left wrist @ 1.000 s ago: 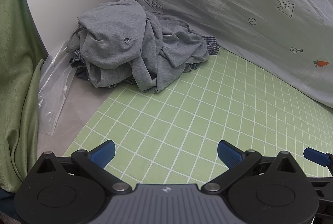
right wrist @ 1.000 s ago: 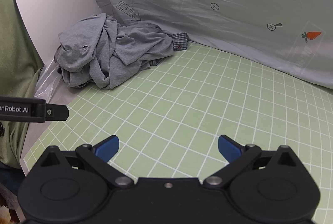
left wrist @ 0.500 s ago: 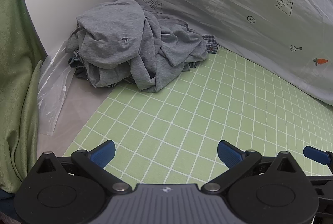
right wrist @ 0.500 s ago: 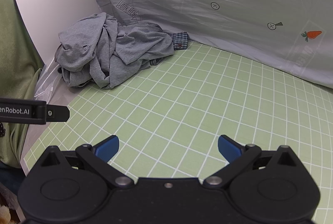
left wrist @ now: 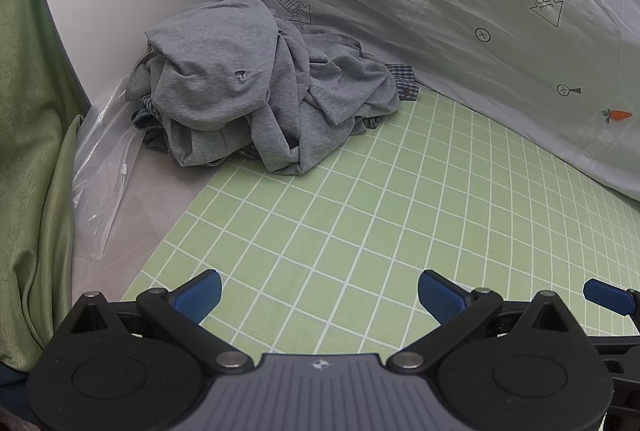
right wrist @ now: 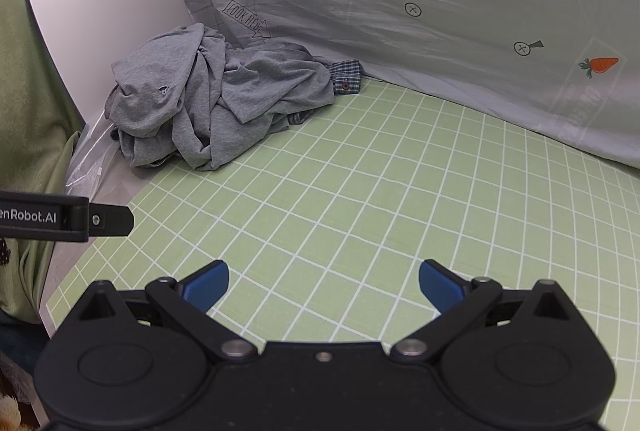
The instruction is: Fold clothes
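Nearest the cameras, the left gripper and the right gripper are both hovering with their blue pads spread wide and nothing between them, low over the green checked mat. Nothing is lying on the stretch of mat just ahead of them. To the left, a clear plastic bag is lying crumpled on the bare table beside a green curtain. Farther off, in the back left corner where the mat is meeting a white wall and a hanging grey sheet, the pile of clothes is sitting in a heap, well apart from both grippers. A grey jersey top is making up most of it, and a checked shirt is poking out from underneath on the right. The cloth is looking light, soft and limp, so it is likely to sag and drag its neighbours along if pulled from the middle. A raised fold or a free hem on the near edge of the grey top is looking like the best place to pinch, since the pads can close on a single layer there.
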Action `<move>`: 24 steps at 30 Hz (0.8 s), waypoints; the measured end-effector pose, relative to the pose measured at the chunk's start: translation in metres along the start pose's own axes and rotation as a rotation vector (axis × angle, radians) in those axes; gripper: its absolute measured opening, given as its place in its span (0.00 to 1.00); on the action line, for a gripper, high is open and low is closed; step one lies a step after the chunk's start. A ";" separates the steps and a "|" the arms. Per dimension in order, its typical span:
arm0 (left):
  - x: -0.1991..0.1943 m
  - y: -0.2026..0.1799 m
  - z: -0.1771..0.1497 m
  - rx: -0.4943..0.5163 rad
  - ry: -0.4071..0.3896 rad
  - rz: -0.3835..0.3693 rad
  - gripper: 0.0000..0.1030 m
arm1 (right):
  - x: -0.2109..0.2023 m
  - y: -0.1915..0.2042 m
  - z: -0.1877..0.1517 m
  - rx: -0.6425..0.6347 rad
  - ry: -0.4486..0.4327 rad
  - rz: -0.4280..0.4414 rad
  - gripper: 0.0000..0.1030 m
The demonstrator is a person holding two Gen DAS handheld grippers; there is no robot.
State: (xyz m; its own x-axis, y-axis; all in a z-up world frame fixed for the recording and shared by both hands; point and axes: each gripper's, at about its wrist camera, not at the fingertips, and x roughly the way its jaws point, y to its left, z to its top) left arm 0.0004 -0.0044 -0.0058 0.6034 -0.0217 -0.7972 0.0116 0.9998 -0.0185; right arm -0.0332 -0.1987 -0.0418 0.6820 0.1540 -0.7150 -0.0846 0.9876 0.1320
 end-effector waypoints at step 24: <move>0.006 -0.001 0.001 0.002 0.020 -0.002 1.00 | 0.005 -0.003 0.000 0.007 0.015 -0.001 0.99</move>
State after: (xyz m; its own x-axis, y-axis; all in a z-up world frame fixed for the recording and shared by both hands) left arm 0.0049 -0.0051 -0.0099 0.5872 -0.0240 -0.8091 0.0143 0.9997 -0.0193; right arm -0.0297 -0.2006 -0.0452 0.6713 0.1532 -0.7251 -0.0788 0.9876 0.1358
